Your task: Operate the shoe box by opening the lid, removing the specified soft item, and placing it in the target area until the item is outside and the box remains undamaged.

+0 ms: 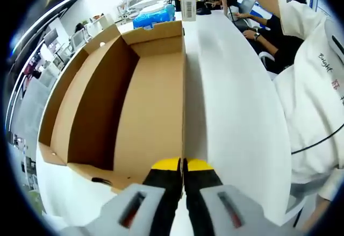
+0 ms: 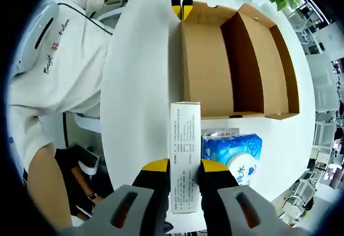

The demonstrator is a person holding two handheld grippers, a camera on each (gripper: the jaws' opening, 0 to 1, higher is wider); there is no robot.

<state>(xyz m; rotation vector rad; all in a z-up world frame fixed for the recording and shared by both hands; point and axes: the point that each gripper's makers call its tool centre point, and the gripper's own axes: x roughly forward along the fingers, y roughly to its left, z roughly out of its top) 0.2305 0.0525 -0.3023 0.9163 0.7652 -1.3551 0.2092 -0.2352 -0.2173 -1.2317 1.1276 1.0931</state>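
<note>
The shoe box [image 2: 236, 64] is open; right gripper [image 2: 185, 170] fingers squeeze the white box [image 2: 185, 155] (out already), left gripper [image 1: 183, 165] pinches the box wall

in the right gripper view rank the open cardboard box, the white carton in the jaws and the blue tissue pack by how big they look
1. Open cardboard box, largest.
2. White carton held by the right gripper and blue tissue pack: similar; the carton is nearer and the pack partly hidden, so unranked.
</note>
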